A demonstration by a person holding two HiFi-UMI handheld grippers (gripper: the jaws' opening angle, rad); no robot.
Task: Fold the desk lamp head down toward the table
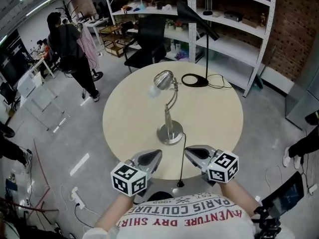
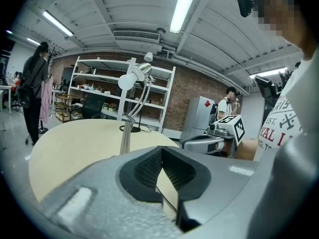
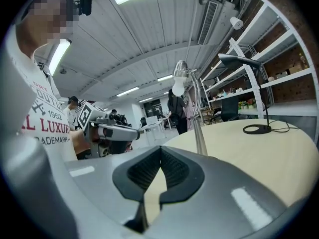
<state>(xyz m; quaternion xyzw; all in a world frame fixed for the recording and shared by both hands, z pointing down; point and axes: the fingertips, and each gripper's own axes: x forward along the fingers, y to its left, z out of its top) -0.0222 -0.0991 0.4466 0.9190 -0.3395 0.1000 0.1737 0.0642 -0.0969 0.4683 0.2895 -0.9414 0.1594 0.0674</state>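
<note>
Clutter: black lamp (image 1: 201,82) at the far edge of the table (image 1: 124,118), well behind the desk lamp (image 1: 167,114), with its own cord trailing right. Shelf (image 1: 234,49) and chair (image 1: 147,44) are beyond the table. A person (image 1: 70,44) stands off to the left on the floor, with more people at the frame edges.

Nothing on the tabletop sits between the grippers and the lamp except the lamp's cable (image 1: 183,156). It runs from the base (image 1: 170,133) toward the near edge, passes between the two grippers and hangs off the table.

Left gripper (image 1: 155,156): jaws together, nothing between the pads. Right gripper (image 1: 189,152): same, closed and empty. Both hover at the near table edge, tips angled in toward each other, neither touching the lamp.

The lamp base is just beyond and between the tips, slightly nearer the left one. The stem is upright, the neck curves over, and the head (image 1: 163,79) is up high, tilted away to the far left, well clear of the table.

Occlusion: both gripper views lose the lamp base behind the gripper body and show only stem and head. The lamp's joints are too small to read. The hands are hidden under the marker cubes, and the shirt cuts off the bottom of the head view.
</note>
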